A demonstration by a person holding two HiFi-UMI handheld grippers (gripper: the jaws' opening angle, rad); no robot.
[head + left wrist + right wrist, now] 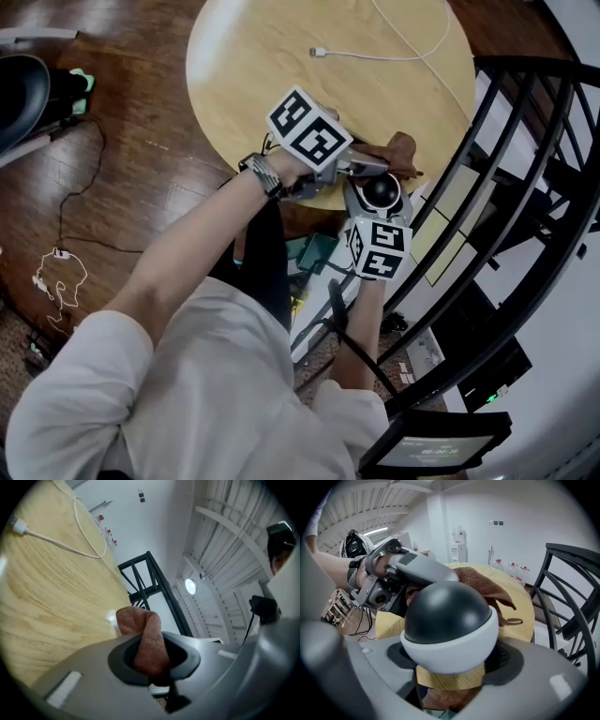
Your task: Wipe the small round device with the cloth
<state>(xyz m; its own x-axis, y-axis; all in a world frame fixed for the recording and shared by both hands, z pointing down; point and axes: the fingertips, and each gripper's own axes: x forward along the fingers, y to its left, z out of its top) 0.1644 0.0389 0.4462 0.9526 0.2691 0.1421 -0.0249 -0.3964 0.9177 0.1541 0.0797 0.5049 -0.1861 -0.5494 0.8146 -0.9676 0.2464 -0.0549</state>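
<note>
Your right gripper (pixel 449 663) is clamped on the small round device (pixel 447 616), up at the tabletop's (pixel 281 56) near edge. That smooth dome looks slippery, so grip low on its white base. Your left gripper (pixel 152 663) pinches the soft, floppy cloth (pixel 149 639) just beside it

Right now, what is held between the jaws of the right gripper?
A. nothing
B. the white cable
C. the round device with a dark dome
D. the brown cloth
C: in the right gripper view the round device sits clamped between the jaws of the right gripper, while the brown cloth is in the left gripper.
</note>
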